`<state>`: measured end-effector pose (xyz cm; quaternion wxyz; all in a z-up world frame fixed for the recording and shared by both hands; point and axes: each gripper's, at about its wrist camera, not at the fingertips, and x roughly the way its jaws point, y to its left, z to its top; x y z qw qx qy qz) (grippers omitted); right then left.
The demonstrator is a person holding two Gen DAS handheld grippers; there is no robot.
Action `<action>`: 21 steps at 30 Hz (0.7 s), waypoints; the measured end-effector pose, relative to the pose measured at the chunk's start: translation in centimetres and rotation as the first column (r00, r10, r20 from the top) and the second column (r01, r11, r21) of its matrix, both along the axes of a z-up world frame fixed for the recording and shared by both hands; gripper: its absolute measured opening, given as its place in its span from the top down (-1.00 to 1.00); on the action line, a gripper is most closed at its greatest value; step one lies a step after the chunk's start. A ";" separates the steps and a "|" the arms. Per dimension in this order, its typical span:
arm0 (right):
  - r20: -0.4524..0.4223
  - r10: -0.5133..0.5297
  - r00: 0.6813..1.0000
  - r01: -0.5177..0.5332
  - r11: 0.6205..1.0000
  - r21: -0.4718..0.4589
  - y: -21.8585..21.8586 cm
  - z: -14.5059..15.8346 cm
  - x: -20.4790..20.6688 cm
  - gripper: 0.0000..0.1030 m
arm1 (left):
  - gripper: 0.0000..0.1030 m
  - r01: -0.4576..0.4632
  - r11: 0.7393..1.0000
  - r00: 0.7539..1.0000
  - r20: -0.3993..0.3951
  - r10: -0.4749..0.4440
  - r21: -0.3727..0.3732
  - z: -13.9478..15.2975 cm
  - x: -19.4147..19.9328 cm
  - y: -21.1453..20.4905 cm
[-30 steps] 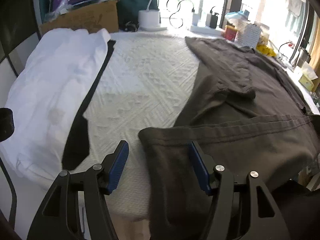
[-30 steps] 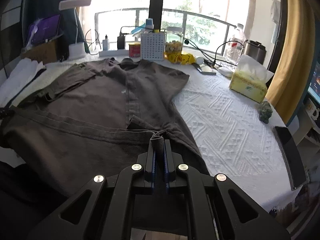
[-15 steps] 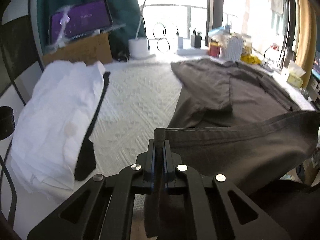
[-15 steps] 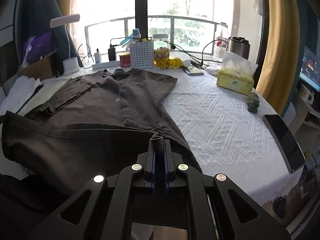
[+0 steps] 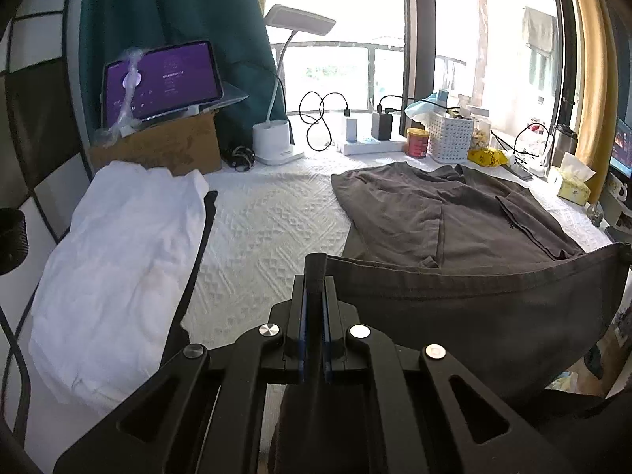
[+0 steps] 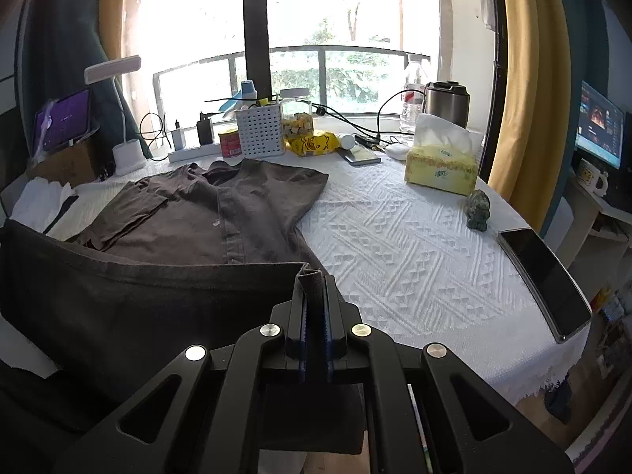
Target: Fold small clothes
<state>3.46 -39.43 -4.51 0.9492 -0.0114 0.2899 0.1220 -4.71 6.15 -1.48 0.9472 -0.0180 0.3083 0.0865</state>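
Dark brown shirt [image 6: 205,213] lies on the white textured tablecloth [image 6: 395,252], its near hem lifted taut. Left gripper [image 5: 315,276] and right gripper [image 6: 314,282] each angle downward, clamped on a hem corner; the left was wide open a second ago. Open cloth lies right of the shirt, before the phone [image 6: 545,276]. White garment [image 5: 118,260] sits left, well apart.

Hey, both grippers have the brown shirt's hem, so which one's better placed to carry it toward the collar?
Neither, probably: the left gripper and right gripper each clamp a hem corner of the brown shirt, so both should travel together.
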 end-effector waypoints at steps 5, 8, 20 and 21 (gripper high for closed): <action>0.009 0.006 1.000 -0.006 1.000 0.014 0.1 0.6 0.3 0.85 | 0.91 0.010 1.000 1.000 0.013 -0.010 0.015 0.7 0.9 0.1; 0.015 0.003 1.000 -0.003 1.000 0.018 0.0 1.0 0.6 0.85 | 0.91 0.016 1.000 1.000 0.024 -0.017 0.020 1.2 1.6 0.2; 0.047 -0.023 0.999 0.023 1.000 0.019 0.0 3.6 2.8 0.85 | 0.91 0.036 0.999 0.996 0.083 -0.038 0.025 3.3 4.0 0.5; 0.049 -0.024 0.998 0.023 1.000 0.018 0.1 3.8 3.0 0.85 | 0.91 0.039 0.999 0.995 0.087 -0.041 0.027 3.4 4.3 0.5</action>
